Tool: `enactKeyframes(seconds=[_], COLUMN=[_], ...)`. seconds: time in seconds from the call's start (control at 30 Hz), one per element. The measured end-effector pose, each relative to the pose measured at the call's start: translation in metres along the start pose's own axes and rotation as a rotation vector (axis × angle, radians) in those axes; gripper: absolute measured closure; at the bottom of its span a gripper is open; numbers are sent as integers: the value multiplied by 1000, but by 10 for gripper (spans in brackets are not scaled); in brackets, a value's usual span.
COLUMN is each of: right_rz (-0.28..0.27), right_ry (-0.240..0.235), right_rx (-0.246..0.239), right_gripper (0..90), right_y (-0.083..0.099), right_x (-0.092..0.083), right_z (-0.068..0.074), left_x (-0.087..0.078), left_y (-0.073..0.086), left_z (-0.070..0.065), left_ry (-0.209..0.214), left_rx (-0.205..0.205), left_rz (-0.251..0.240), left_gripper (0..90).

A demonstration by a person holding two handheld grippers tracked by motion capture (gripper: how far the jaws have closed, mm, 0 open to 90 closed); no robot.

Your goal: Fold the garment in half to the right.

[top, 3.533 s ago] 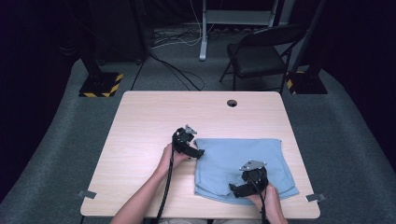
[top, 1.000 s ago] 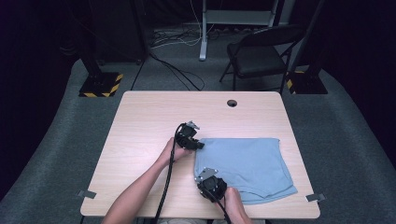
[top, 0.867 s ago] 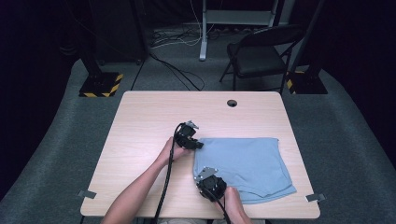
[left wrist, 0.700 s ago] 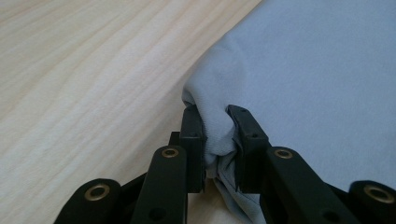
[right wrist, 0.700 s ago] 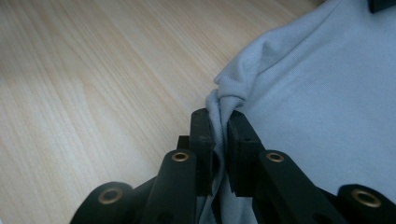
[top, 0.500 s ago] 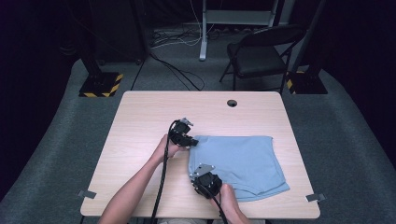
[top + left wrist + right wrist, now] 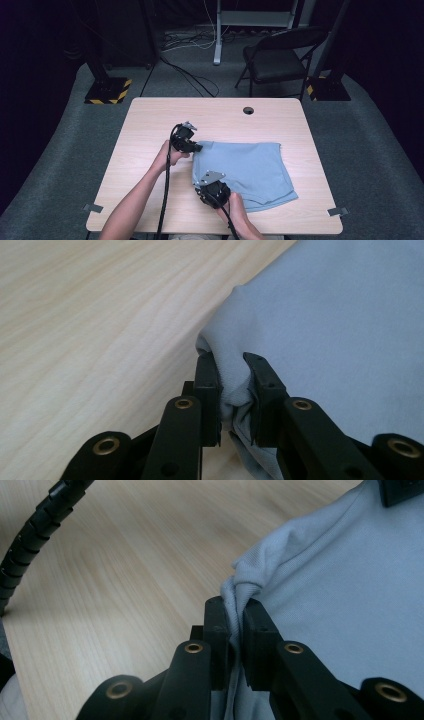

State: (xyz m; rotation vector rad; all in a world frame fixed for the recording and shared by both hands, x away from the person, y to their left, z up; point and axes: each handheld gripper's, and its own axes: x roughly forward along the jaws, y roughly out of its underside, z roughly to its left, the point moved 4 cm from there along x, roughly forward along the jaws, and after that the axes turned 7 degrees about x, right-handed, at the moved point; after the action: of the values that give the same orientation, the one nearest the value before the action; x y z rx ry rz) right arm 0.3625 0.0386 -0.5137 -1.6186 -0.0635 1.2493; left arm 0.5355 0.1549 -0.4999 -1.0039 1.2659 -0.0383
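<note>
A pale wooden table [image 7: 150, 125] fills the middle of the high view, standing on grey carpet in a dark room. On the table's right half lies a light blue cloth [image 7: 250, 167], a flat garment spread out a little below the centre of the frame, its left edge drawn into folds where the two grippers take hold.

A person's bare forearms enter from the bottom edge of the frame. The left gripper [image 7: 196, 148] sits just left of centre, at the cloth's upper left corner, with a black cable [image 7: 165, 200] running down along the arm to the bottom edge. In the left gripper view, its two black jaws rise from the bottom of the frame and are clamped on a bunched fold of the cloth [image 7: 320, 315], which bulges up between them; bare wood grain fills the upper left of that frame.

The right gripper [image 7: 200, 184] is lower in the high view, near the bottom centre, at the cloth's lower left edge, with a grey three-cornered plate on its top. In the right gripper view, its jaws are pressed nearly together on a thin pinched ridge of the cloth [image 7: 350, 580], which spreads to the right of the frame.

Behind the table, in the upper right of the high view, stands a dark folding chair [image 7: 280, 60]. A small round hole [image 7: 248, 110] marks the table's far edge.
</note>
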Motion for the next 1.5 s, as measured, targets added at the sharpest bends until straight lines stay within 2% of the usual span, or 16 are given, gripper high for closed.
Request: enactKeyframes(seconds=[0.4,0.77,0.83,0.97,1.0,1.07,1.1,1.13,1.23,1.27,1.3,1.33,1.4,1.43,1.47,1.5], right_rz=[-64,-176,-212,-294,-312,-348,-348,-367,-366,-346,-330,-314,-277,-259,-236,-216], right_ry=[-31,-97,-99,-79,-73,-52,-52,-23,13,61,75,95,137,157,176,193], right_rx=[-20,-9,-5,31,50,89,89,120,143,162,176,185,190,190,189,192], right_gripper=[831,832,832,832,833,832,832,832,832,832,832,832,832,832,831,831], right_y=[-28,-61,-68,-73,-72,-69,-69,-63,-54,-43,-37,-31,-20,-14,-8,-3], right_x=[3,1,-4,-27,-34,-50,-50,-64,-75,-83,-85,-87,-87,-87,-86,-84], right_z=[16,33,34,24,19,7,7,-5,-16,-27,-32,-37,-46,-50,-53,-57], left_x=[-36,-82,-97,-112,-112,-109,-109,-104,-84,-65,-65,-55,-35,-15,-5,-5], left_y=[4,3,-2,-25,-25,-51,-51,-60,-86,-99,-99,-104,-111,-114,-115,-115], left_z=[20,37,42,37,37,23,23,17,-1,-13,-13,-18,-27,-34,-38,-38], left_ry=[-53,-112,-128,-118,-118,-108,-108,-101,-64,-40,-40,-28,-10,12,17,17], left_rx=[-32,-50,-65,-48,-48,-8,-8,6,39,57,57,58,66,60,54,54], left_rz=[-21,-71,-108,-169,-169,-201,-201,-206,-211,-197,-197,-194,-171,-147,-141,-141], left_gripper=[775,775,775,775,775,774,775,774,774,774,773,773,773,773,773,773])
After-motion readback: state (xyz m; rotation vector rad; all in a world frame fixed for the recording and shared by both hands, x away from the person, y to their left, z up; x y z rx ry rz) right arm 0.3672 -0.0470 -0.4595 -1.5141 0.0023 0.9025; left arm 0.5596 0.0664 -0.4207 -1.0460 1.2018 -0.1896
